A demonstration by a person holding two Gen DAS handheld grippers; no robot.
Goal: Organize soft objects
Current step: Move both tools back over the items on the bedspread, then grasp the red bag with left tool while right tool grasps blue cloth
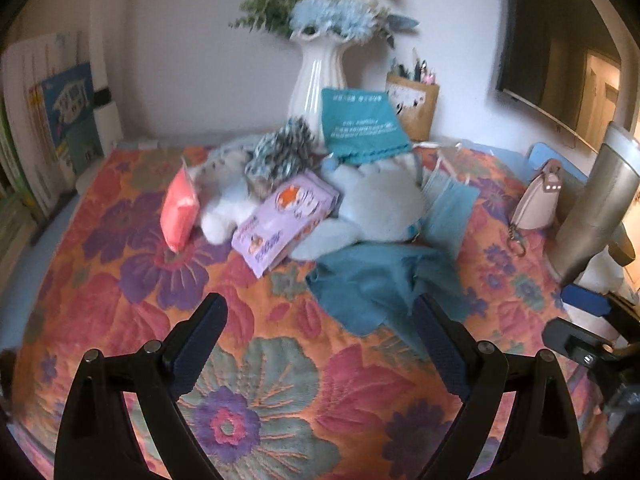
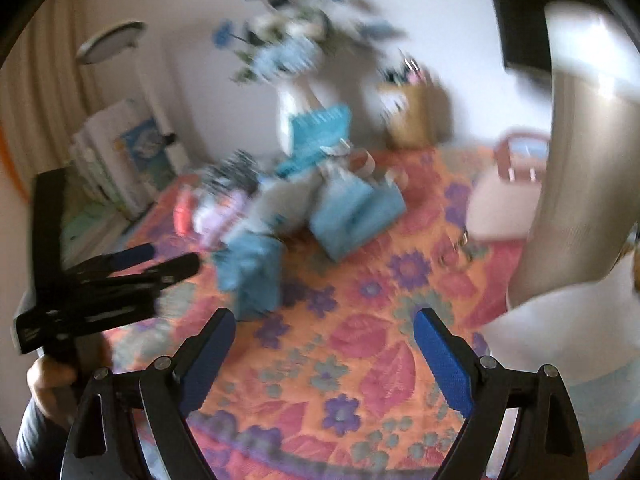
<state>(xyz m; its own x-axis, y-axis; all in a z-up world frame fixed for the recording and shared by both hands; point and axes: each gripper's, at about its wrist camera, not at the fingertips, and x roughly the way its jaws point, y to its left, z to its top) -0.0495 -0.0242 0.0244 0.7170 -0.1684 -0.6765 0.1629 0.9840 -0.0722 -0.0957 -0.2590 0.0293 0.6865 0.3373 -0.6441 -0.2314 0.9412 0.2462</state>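
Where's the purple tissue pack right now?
In the left wrist view, the purple tissue pack lies centre-left in the pile, leaning on the white plush toy, right of the orange packet.

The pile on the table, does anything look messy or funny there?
Yes. The soft things are heaped anyhow near the vase: a purple packet leans tilted on the white plush toy, and a teal cloth lies crumpled in front. Nothing looks torn or spilled.
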